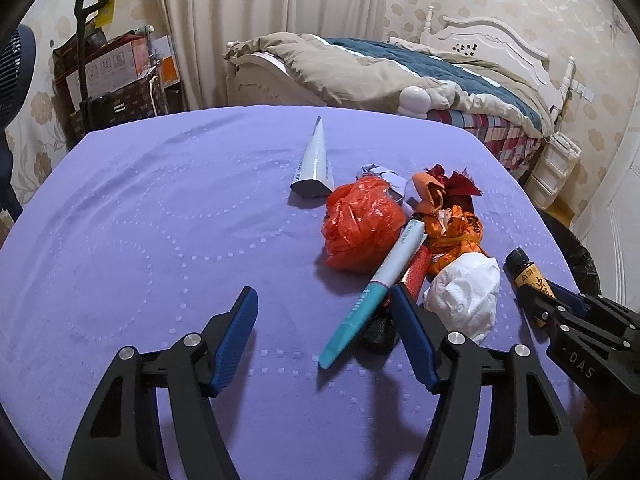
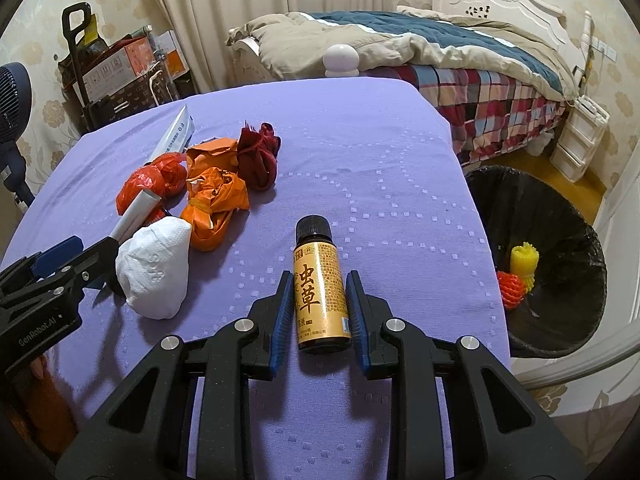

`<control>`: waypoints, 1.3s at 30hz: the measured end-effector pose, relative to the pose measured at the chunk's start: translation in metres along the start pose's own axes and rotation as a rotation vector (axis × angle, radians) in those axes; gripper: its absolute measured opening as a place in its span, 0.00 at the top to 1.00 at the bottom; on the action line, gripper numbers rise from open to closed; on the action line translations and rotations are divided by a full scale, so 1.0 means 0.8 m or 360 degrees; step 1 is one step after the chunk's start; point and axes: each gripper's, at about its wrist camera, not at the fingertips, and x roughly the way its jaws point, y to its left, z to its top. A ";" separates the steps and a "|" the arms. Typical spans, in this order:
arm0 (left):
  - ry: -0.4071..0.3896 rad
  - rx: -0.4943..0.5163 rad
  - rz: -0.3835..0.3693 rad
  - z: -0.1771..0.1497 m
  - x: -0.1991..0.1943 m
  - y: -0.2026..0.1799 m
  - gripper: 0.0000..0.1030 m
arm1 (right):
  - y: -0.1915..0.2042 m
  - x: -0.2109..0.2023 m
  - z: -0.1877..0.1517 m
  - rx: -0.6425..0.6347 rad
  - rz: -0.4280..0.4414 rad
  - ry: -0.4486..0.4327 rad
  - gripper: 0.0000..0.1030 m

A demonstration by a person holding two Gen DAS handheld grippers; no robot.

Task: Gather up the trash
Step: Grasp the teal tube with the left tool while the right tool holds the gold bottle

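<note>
On the purple tablecloth (image 1: 160, 220) lies a pile of trash: a red plastic bag (image 1: 360, 228), an orange wrapper (image 1: 452, 236), a white paper wad (image 1: 464, 296), a teal-and-white tube (image 1: 384, 280) and a folded white tube (image 1: 314, 160). My left gripper (image 1: 323, 292) is open. The teal tube's near end lies between its jaws, close to the right finger (image 1: 412, 336), with no pad pressing it. My right gripper (image 2: 319, 276) is shut on a small gold-labelled bottle (image 2: 320, 292) with a black cap, lying on the cloth. The left wrist view shows the bottle (image 1: 528, 276) at the right.
A black-lined trash bin (image 2: 560, 208) stands on the floor off the table's right edge, holding yellow and red foam nets. A bed (image 2: 460, 60) lies beyond the table, with white drawers (image 2: 580, 140) beside it. A cart of boxes (image 2: 112, 68) and a fan (image 2: 12, 100) stand at the left.
</note>
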 end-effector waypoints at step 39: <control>0.0129 0.0170 -0.0101 -0.008 0.015 -0.025 0.58 | 0.004 0.001 0.001 -0.0017 -0.0017 -0.0003 0.73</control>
